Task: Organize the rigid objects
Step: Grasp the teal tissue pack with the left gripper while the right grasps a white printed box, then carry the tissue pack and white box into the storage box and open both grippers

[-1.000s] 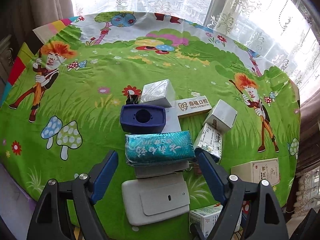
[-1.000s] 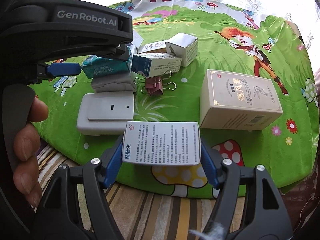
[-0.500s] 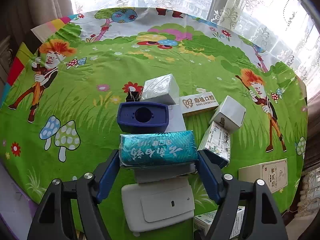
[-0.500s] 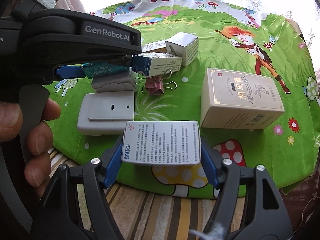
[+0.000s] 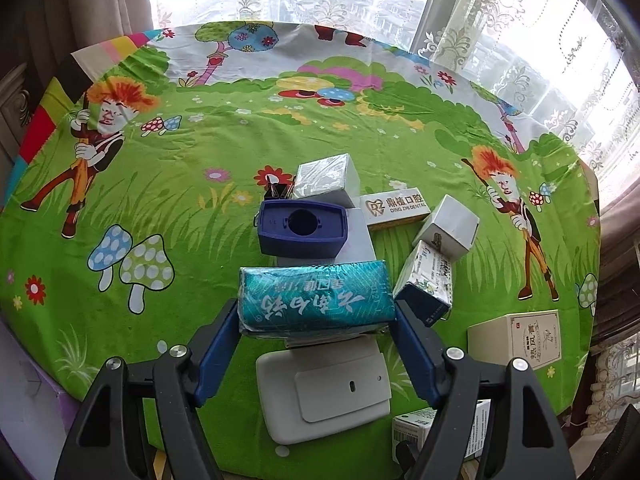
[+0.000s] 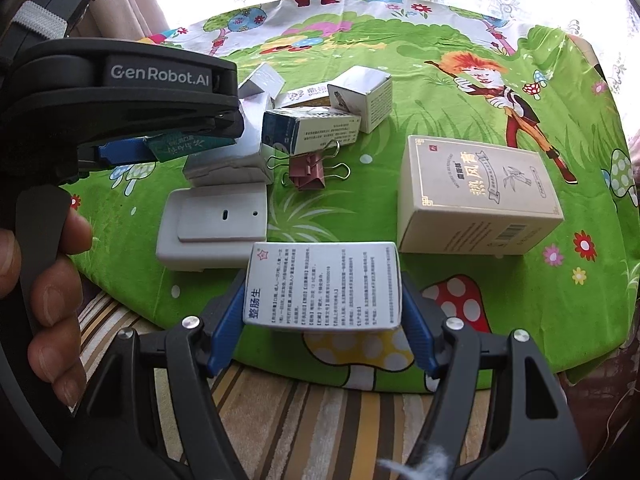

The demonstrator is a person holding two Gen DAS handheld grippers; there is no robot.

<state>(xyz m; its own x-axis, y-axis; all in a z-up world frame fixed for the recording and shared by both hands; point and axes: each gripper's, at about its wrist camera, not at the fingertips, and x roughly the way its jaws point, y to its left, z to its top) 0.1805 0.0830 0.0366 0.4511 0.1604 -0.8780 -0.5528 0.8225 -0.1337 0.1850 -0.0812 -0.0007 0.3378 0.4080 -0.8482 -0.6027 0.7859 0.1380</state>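
Observation:
My left gripper point(image 5: 316, 312) is shut on a teal foil-wrapped box point(image 5: 316, 298) and holds it just above a grey box in the pile; it also shows in the right wrist view point(image 6: 188, 146). My right gripper point(image 6: 322, 292) is shut on a white medicine box with printed text point(image 6: 324, 284), held over the table's near edge. A white flat plastic case point(image 5: 324, 388) lies below the teal box. A dark blue plastic holder point(image 5: 302, 230) stands just beyond it.
Several small white boxes point(image 5: 450, 226) cluster right of the pile. A beige box point(image 6: 476, 196) lies at the right. A pink binder clip point(image 6: 308, 172) lies mid-table. The round table with a green cartoon cloth point(image 5: 160, 168) has a curtained window behind.
My left gripper closed its fingers onto the teal box and has lifted it slightly. The right gripper has held still with its white box.

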